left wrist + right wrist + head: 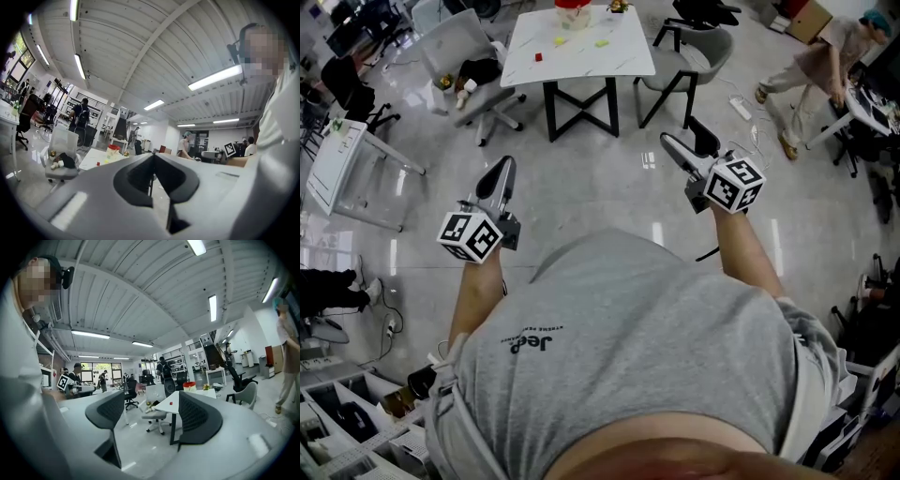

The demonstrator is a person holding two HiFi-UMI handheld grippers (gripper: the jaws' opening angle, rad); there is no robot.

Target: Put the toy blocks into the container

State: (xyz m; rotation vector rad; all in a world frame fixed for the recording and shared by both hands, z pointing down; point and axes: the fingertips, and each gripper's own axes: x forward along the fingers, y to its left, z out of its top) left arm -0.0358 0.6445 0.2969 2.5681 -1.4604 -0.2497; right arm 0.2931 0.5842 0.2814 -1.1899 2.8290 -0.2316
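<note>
The white table (623, 56) stands far ahead across the shiny floor. On it lie a red block (538, 56), a yellow block (560, 40) and a yellow-green block (602, 42). The clear container with a red lid (573, 11) stands at the table's far edge, and the same container (189, 386) shows in the right gripper view. Both grippers are held level in front of the person, well short of the table. My left gripper (504, 169) has its jaws together and holds nothing. My right gripper (684, 136) stands open with nothing between its fingers.
A white office chair (473, 66) with toys on its seat stands left of the table, a grey chair (698, 52) to its right. A person (820, 66) bends over a desk at the far right. A white rack (342, 169) is at the left, a power strip (741, 108) lies on the floor.
</note>
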